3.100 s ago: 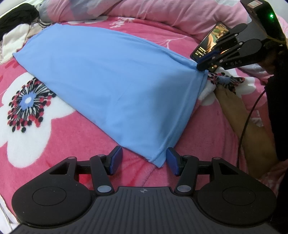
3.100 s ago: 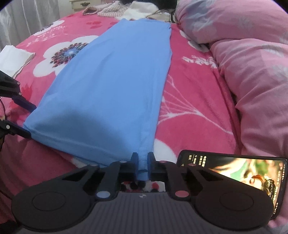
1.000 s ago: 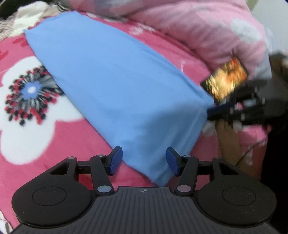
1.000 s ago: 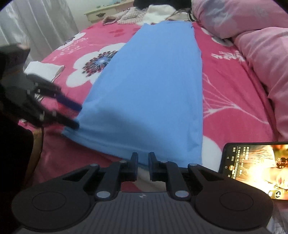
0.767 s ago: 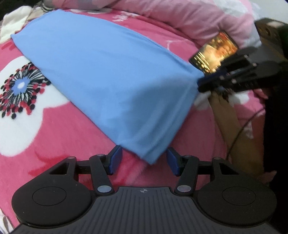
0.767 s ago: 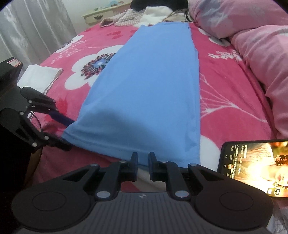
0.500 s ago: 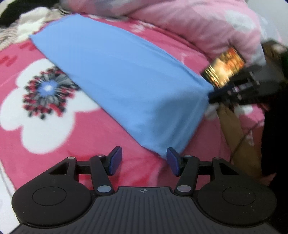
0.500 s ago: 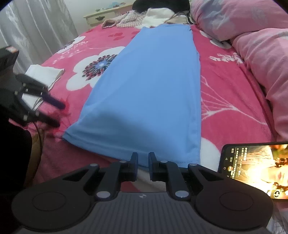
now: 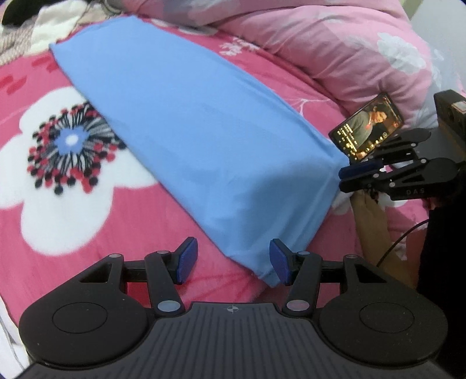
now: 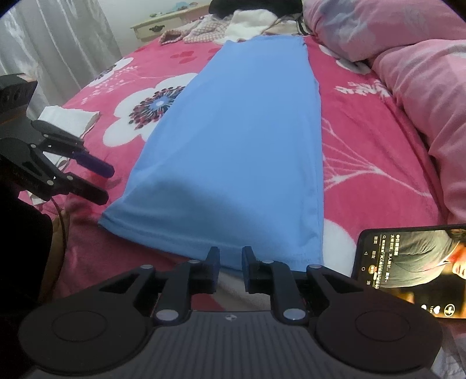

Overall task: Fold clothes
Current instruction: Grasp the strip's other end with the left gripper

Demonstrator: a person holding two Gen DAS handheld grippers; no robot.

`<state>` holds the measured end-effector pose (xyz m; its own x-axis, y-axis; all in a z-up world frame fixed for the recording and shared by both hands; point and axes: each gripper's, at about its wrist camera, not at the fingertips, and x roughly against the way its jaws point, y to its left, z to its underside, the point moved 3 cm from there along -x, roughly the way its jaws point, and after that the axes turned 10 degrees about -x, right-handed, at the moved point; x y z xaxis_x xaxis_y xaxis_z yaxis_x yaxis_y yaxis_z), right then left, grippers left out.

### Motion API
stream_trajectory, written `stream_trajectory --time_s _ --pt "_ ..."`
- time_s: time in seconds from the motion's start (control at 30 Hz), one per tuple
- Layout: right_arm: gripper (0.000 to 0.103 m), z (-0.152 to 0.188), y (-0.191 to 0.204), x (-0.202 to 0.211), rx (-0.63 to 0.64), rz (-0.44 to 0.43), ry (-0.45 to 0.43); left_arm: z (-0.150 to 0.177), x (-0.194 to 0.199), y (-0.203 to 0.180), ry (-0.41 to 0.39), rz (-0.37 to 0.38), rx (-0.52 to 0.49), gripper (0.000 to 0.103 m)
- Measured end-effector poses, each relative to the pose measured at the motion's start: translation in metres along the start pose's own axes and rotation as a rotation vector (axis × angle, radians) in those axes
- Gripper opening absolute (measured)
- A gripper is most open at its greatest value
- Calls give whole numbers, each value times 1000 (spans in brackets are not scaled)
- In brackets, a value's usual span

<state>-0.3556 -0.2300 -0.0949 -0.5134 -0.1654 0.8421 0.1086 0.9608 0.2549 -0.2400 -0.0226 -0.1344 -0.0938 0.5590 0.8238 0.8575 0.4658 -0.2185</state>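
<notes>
Right wrist view: the garment [image 10: 238,151] is a plain light-blue cloth, folded lengthwise into a long narrow strip with smooth faces and no visible print. It lies flat on the bed [image 10: 367,163], running from the near edge toward the clothes pile [image 10: 233,26] at the far end. The bed cover is pink with large white flowers. The strip's near hem hangs slightly over the bed edge, and a stitched seam shows along it. The right gripper [image 10: 230,263] sits at this hem near its right corner; its fingers are a little apart and opening, with the hem just ahead of them and no cloth clamped. The left gripper [image 10: 100,183] hovers beside the hem's left corner, fingers apart, apart from the cloth. A phone [image 10: 407,262] with a lit screen lies just right of the hem's right corner. A pink quilt [image 10: 422,75] bounds the right side of the bed, well apart from the strip's long edge. To the left, open bed cover extends to a white cloth [image 10: 67,116] near the edge. Left wrist view: the left gripper [image 9: 233,261] has its fingers wide apart, the garment [image 9: 204,140] corner between them and untouched by the pads. The right gripper [image 9: 349,177] sits at the far corner, beside the phone [image 9: 367,131].
</notes>
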Motion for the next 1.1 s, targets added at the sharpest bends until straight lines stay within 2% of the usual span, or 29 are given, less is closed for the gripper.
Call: stream_trajectory --time_s 0.07,0.2,0.33,0.4,0.47,0.6,0.67,0.8,0.97,1.1 --pt "21 -1 -3 2 -11 2 -10 0 -1 2 -1 4 21 55" --pt "33 -14 -17 9 -52 4 -51 -5 -5 14 -12 4 91 55" --pt "43 -44 -42 6 -130 10 -91 -11 -10 28 -32 25 185 55" --pt "48 -63 -55 -3 -183 -3 -95 -16 -13 33 -51 9 209 55" --pt "49 -80 -65 -18 -216 5 -91 -21 -15 38 -70 -8 232 55" --pt "49 -100 -84 -49 -296 26 -69 -29 -23 54 -104 -19 358 55" --pt "50 -101 -94 -61 -373 11 -39 -27 -26 54 -109 -6 385 58" --pt "50 -92 -96 -61 -422 -9 -3 -18 -24 47 -125 30 379 59" --pt "50 -64 -95 -51 -507 -59 68 5 -23 40 -117 155 427 59" --pt "50 -40 -91 -42 -564 -85 100 22 -21 35 -92 220 443 58"
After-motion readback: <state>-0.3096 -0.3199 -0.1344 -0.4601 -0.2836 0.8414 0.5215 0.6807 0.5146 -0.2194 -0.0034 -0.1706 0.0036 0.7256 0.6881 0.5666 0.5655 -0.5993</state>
